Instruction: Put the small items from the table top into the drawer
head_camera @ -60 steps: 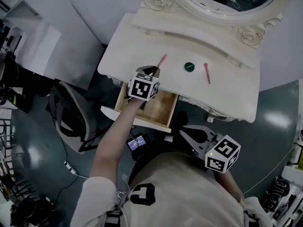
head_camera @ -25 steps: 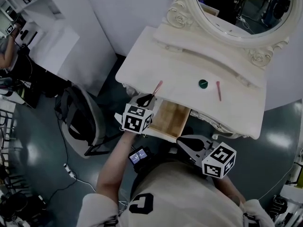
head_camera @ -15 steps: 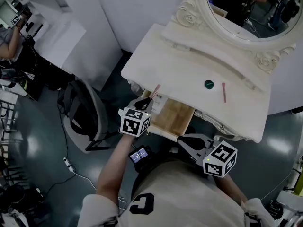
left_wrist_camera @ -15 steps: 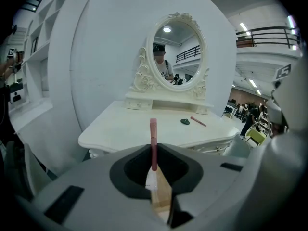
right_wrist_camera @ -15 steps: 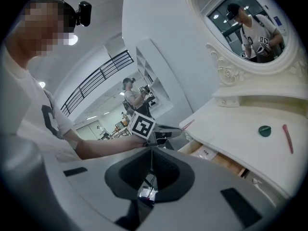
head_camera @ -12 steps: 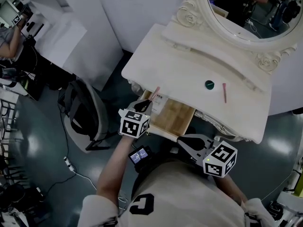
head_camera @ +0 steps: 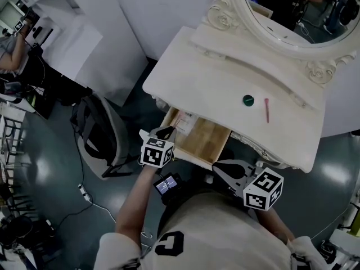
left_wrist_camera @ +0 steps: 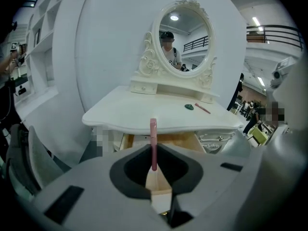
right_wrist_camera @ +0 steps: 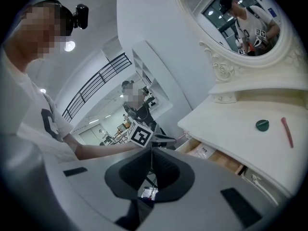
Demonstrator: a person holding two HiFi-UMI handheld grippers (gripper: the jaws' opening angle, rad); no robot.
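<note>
Pink stick [left_wrist_camera: 153, 138] gripped by left tool [left_wrist_camera: 154, 170] shows clearly in its view alone; right tool [right_wrist_camera: 152, 153] closed.

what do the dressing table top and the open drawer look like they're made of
Cream dressing table top: likely painted wood, smooth satin finish, uniform colour with carved trim.
Open drawer: unpainted light wood or plywood inside, matte tan surface; grain too small to tell.

The cream-white painted dressing-table surface [head_camera: 214, 89] has a smooth, satin sheen. Under its front edge, the pale wooden drawer [head_camera: 209, 141] shows bare matt wood inside. The slim pink stick [left_wrist_camera: 153, 143] looks like matt plastic. Around the surface, the dark floor [head_camera: 39, 167] is glossy, mirroring ceiling lights.
</note>
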